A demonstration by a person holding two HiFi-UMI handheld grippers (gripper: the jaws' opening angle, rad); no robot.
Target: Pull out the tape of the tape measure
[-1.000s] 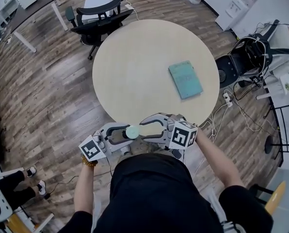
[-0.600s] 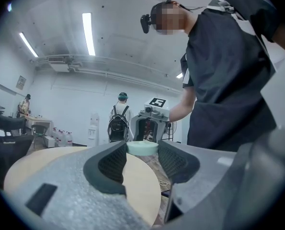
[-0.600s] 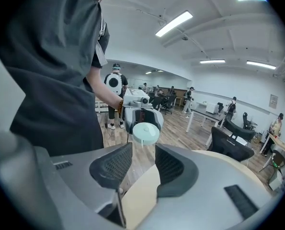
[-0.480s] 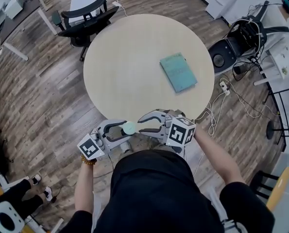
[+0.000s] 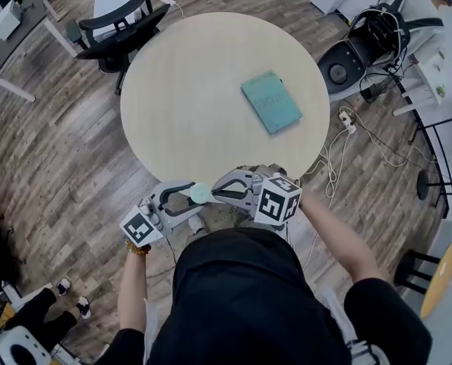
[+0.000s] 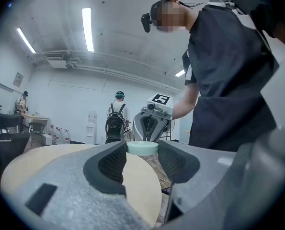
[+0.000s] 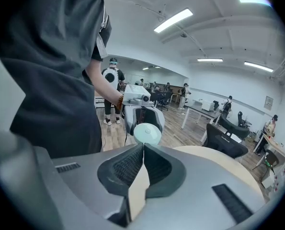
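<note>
A round pale green tape measure (image 5: 200, 195) hangs in the air just off the near edge of the round table (image 5: 195, 105). My left gripper (image 5: 196, 198) is shut on it, and in the left gripper view both pads (image 6: 114, 158) press the sides of the tape measure (image 6: 142, 148). My right gripper (image 5: 213, 195) faces it from the right with its jaws shut. In the right gripper view its tips (image 7: 143, 145) meet at the lower rim of the tape measure (image 7: 147, 133). No pulled-out tape shows, and I cannot tell whether a tab is pinched.
A teal book (image 5: 271, 101) lies on the table's right half. A black office chair (image 5: 115, 21) stands beyond the table at the far left. Cables (image 5: 339, 139) and equipment (image 5: 347, 67) crowd the floor to the right. A person with a backpack (image 6: 116, 121) stands far off.
The right gripper's jaws have gone from wide open to shut, with their tips up against the tape measure. The left gripper has kept its hold.
</note>
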